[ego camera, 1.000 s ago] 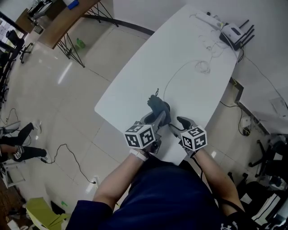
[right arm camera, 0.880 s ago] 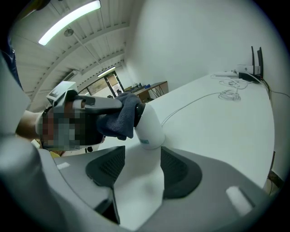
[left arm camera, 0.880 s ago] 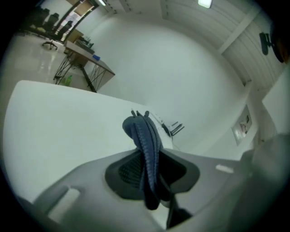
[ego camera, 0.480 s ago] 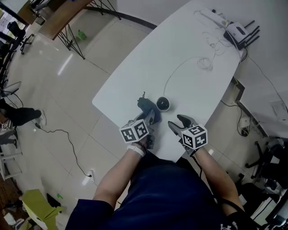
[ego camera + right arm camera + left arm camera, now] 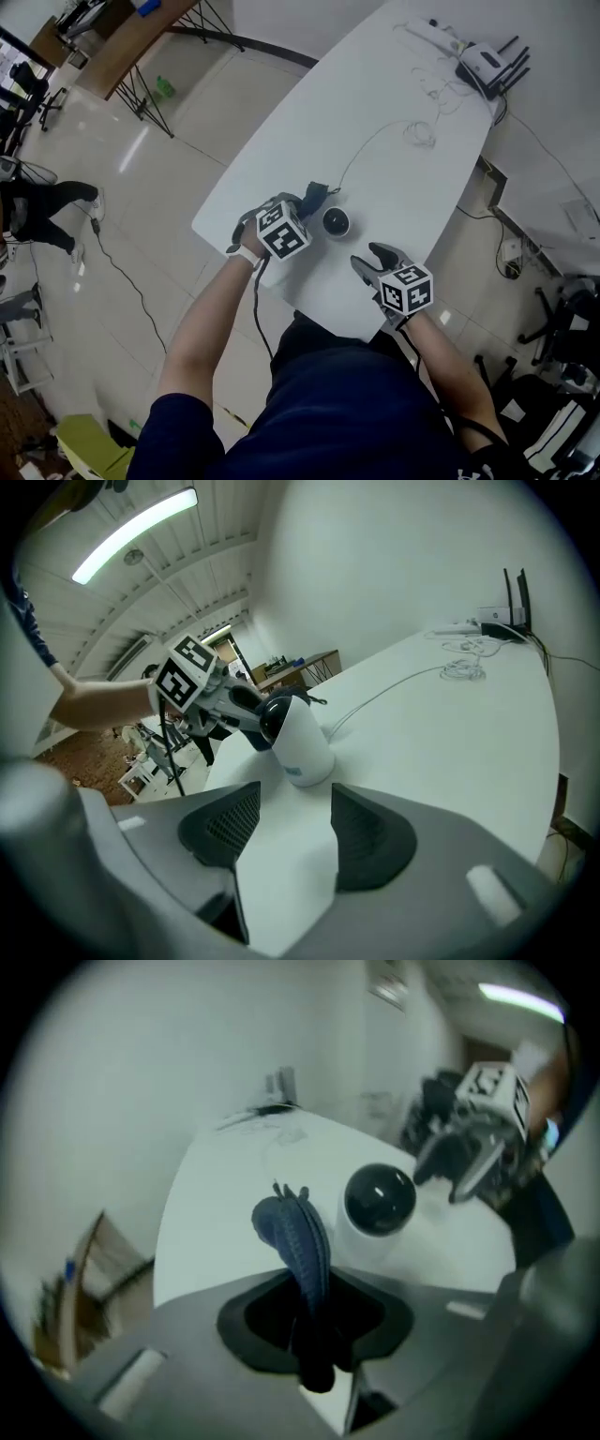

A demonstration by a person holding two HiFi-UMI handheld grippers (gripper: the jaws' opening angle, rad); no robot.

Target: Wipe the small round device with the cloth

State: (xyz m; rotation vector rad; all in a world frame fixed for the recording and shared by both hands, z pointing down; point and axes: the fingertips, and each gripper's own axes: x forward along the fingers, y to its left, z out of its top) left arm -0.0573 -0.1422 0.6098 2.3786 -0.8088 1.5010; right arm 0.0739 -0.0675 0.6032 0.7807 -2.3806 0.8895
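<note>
Device [image 5: 336, 222] stands upright (dark dome toward cloth [image 5: 314, 197]).

The person wears a dark navy short-sleeved shirt [image 5: 347, 403] with a small white print [image 5: 475, 458] on the right sleeve. A white band [image 5: 246, 253] circles the left wrist, and a thin dark cable [image 5: 255, 302] runs along the left forearm. The left hand-held gripper [image 5: 305, 208] and the right hand-held gripper [image 5: 367, 261] have grey bodies and black pads [image 5: 225, 827]; the right one's pads are cross-hatched. Each carries a white cube [image 5: 282, 232] printed with black square markers.
</note>
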